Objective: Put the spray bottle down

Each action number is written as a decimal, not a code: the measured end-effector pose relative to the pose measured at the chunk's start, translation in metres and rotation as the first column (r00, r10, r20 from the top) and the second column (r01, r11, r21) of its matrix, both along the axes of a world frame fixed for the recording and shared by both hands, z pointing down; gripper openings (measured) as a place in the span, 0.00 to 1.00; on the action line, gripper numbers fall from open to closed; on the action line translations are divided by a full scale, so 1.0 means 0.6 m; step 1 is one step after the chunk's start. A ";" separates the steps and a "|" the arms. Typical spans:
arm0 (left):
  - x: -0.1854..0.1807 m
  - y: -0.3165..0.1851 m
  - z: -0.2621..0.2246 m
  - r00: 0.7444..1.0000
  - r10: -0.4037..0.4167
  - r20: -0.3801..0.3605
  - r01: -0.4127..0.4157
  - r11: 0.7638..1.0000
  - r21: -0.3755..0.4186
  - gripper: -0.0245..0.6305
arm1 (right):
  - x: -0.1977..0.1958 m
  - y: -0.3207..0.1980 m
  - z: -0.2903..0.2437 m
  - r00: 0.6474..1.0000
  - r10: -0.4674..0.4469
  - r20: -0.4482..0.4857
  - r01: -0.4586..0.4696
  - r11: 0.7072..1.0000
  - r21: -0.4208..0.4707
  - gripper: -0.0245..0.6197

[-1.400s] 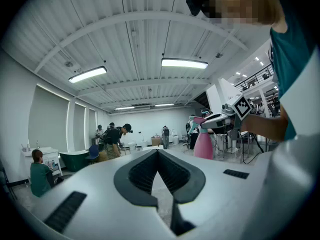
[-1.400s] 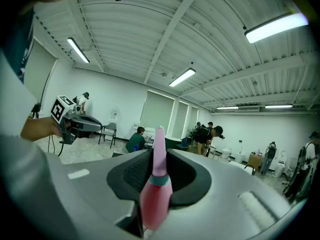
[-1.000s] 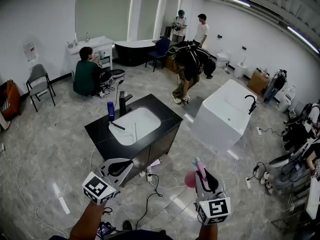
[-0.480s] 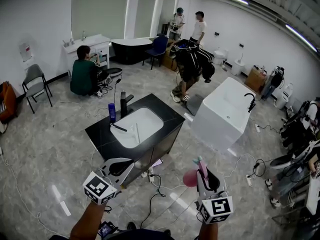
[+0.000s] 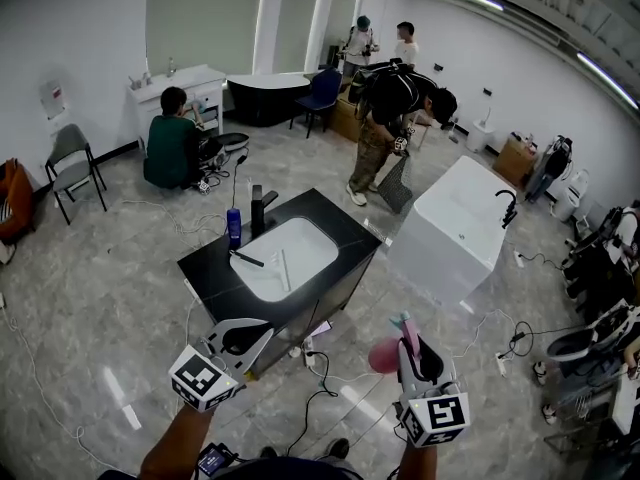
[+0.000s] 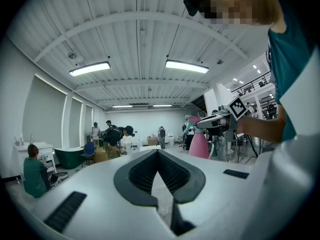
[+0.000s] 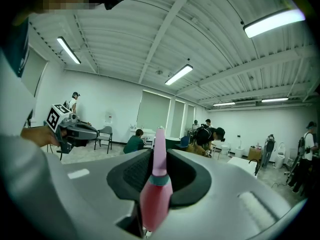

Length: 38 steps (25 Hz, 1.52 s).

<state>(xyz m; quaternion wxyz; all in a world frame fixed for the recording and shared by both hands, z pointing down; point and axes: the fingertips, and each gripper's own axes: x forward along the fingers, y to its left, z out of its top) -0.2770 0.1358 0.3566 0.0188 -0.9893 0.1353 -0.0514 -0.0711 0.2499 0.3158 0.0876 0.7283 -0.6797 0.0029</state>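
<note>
Two tongs: both held out low over the floor [image 5: 100, 298], close to the person, well short of any surface.
Right tongs [image 5: 410, 340]: clenched on the spray bottle [image 5: 383, 356]. It is pink, gripped at its narrow upper part, and the fat body juts out beside the pads, free for setting down.
Left tongs [image 5: 250, 332]: pads closed together, nothing between them, spare.
Bottle place: in the air in the right tongs, not yet down.
Tabletop [image 5: 210, 268]: black, white basin [image 5: 290, 253] in it, ahead of both tongs; probably the drop spot.
Far: people [image 5: 175, 148] busy, well apart.
</note>
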 end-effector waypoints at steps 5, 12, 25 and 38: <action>-0.010 -0.026 0.009 0.999 -0.049 0.004 0.049 0.999 -0.005 0.04 | 0.010 -0.047 0.004 0.999 -0.037 -0.001 0.037 0.999 0.011 0.18; 0.007 -0.060 0.008 0.986 -0.166 0.007 0.166 0.986 -0.001 0.04 | 0.054 -0.119 0.003 0.991 -0.137 0.005 0.137 0.990 0.024 0.18; 0.133 -0.063 0.000 0.960 -0.279 0.032 0.279 0.960 0.009 0.04 | 0.182 -0.190 0.001 0.960 -0.278 0.024 0.277 0.960 0.040 0.18; 0.230 -0.058 0.000 0.929 -0.365 0.056 0.365 0.931 0.017 0.04 | 0.289 -0.222 0.007 0.930 -0.364 0.049 0.361 0.931 0.055 0.18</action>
